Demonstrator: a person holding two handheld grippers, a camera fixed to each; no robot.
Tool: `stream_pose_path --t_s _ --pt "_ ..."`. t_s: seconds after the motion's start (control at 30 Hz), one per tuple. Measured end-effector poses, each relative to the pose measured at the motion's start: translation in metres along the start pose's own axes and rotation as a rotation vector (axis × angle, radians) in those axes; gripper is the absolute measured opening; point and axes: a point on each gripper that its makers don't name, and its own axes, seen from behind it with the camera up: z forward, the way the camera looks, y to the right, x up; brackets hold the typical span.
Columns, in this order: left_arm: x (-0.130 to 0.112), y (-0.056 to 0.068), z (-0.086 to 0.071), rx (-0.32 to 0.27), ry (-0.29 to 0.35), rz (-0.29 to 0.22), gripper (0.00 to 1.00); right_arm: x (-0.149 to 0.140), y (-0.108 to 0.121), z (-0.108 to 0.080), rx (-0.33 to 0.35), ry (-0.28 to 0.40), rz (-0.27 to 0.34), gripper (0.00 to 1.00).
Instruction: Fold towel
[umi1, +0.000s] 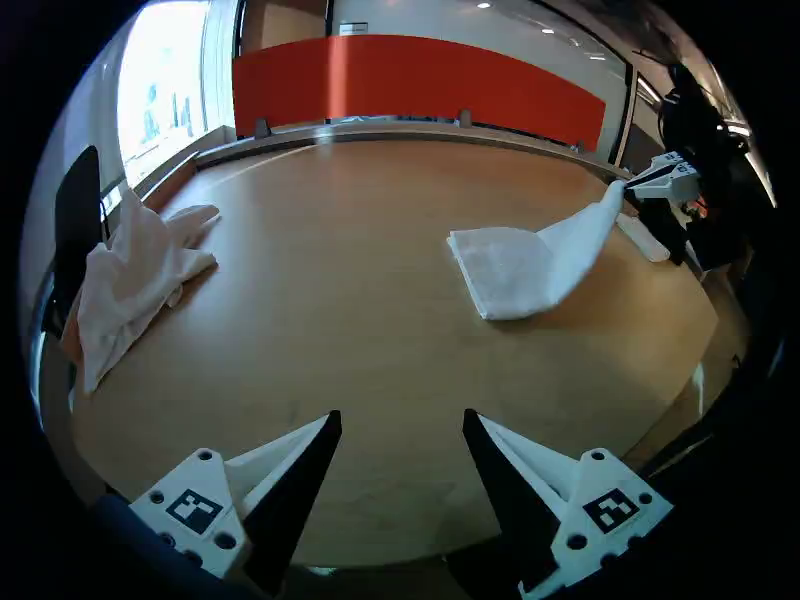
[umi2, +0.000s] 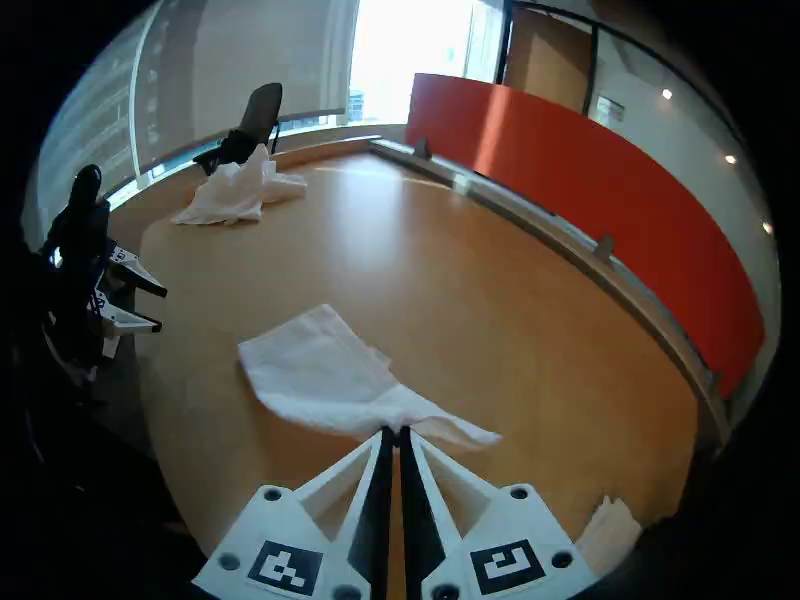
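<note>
In the left gripper view my left tool (umi1: 400, 415) hangs spread and empty over the table (umi1: 350, 320), well apart from the towel (umi1: 510, 265). In the right gripper view my right tool (umi2: 395, 432) pinches one towel corner. Pulling single-handed could drag the towel askew.

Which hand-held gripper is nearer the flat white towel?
Right. The right hand-held gripper pinches a lifted corner of the flat white towel; the left hand-held gripper hangs open, well apart from it.

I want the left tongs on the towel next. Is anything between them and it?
Nothing visible: bare table lies between the open left tongs and the towel, whose corner the right tongs pinch.
</note>
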Motion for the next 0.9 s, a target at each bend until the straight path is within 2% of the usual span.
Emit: stream_pose_path --t_s 0.5,0.9 --pt "-0.002 -0.002 -0.010 0.011 0.015 -0.033 0.90 0.045 -0.040 0.039 0.109 0.018 -0.119 0.05" --pt "-0.005 -0.014 -0.023 0.040 0.029 -0.066 0.90 0.064 -0.094 0.086 0.231 0.000 -0.196 0.04"
